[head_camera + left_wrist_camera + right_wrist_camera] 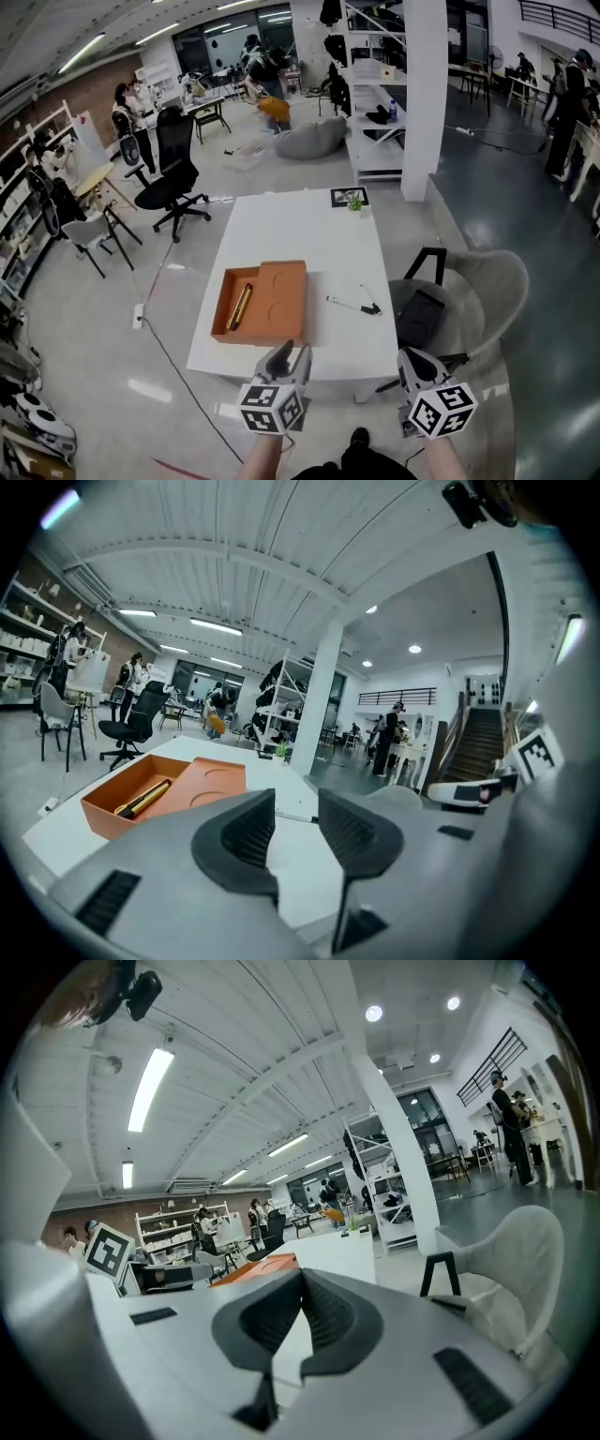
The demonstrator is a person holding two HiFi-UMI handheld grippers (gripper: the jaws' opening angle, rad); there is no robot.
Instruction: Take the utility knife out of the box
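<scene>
Left gripper (297,803): jaws apart, nothing between them. It hangs over the near edge of the white table (309,234), aimed toward the orange box (281,302) and not touching it.

Right gripper (301,1277): jaw tips together, empty. It sits off the table's near right corner, next to the grey shell chair (492,286).

Utility knife (239,307): gold-coloured, inside the box, lying lengthwise in the open left compartment. Neither gripper is touching it. The right part of the box is an orange panel with two round recesses.

Right of the box, apart from it, a thin black-and-white item (354,304) lies on the table. It's possibly a pen, too small to be sure.

At the far table edge there is a small green plant (355,202) on a marker card. A black office chair (173,169) stands on the floor beyond the table, to the left.
</scene>
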